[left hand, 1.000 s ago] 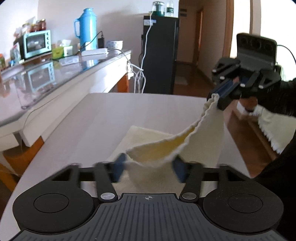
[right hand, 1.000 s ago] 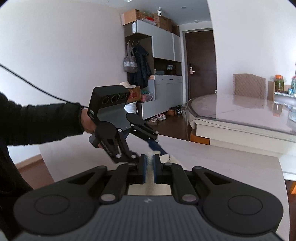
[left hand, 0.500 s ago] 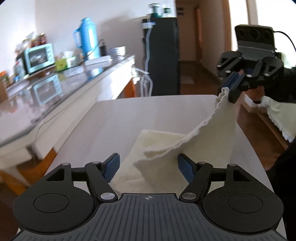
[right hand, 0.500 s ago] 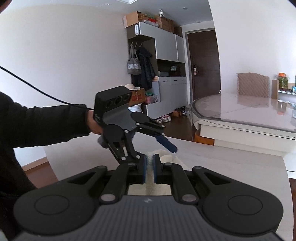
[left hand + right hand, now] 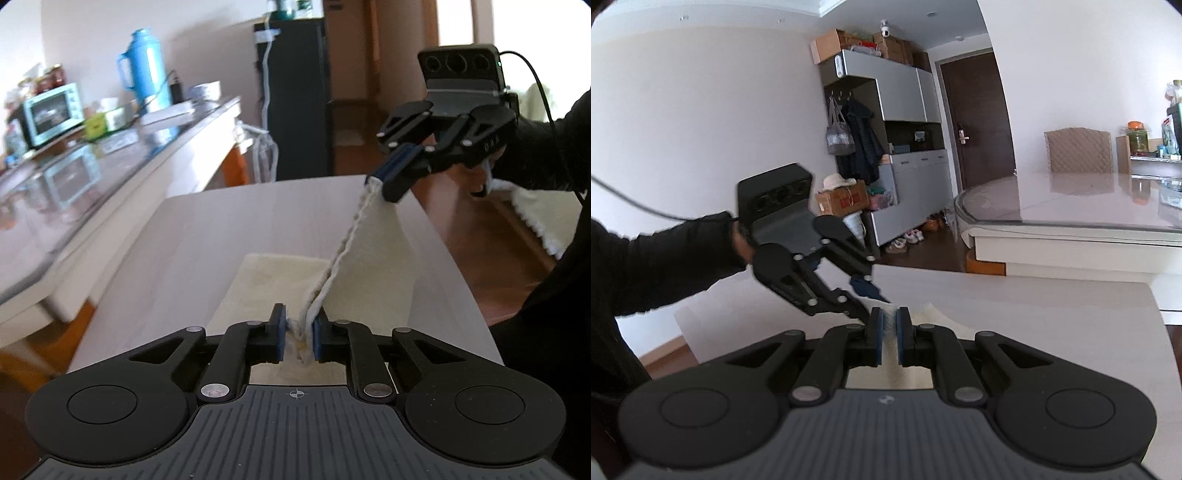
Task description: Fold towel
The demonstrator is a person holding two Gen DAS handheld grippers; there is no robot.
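Pale wood-grain table [image 5: 229, 236] fills the near ground of both wrist views; home interior, daylight.

Nearest, left wrist view: left gripper [image 5: 298, 338] low over the table, blue pads drawn in on a bunched corner of the cream towel [image 5: 369, 273]. A sliver of gap shows beside the left pad, so the pinch looks nearly complete rather than tight. From that corner the towel's corded hem climbs diagonally up and to the right to the right gripper [image 5: 384, 177], whose blue pads are pressed together on the opposite corner, held clear above the table near its right edge. The cloth hangs taut between the two grips as a raised sheet; the lower layer lies flat on the table just beyond the left gripper.

Right wrist view: right gripper [image 5: 889, 334] with pads close together and a strip of white towel [image 5: 931, 314] clamped between them. Just beyond, the left gripper [image 5: 868, 291] angles down toward the same cloth, held by a hand in a black sleeve; motion blur hides its tips.

Farther off, left wrist view: glass-topped counter [image 5: 110, 158] to the left carrying a blue thermos [image 5: 144, 70] and a teal toaster oven [image 5: 51, 110]; black fridge [image 5: 295, 96] at the back. Right wrist view: grey cabinet [image 5: 908, 155] with hanging coats, dark door [image 5: 975, 125], padded chair [image 5: 1078, 149] behind a glass-topped table.
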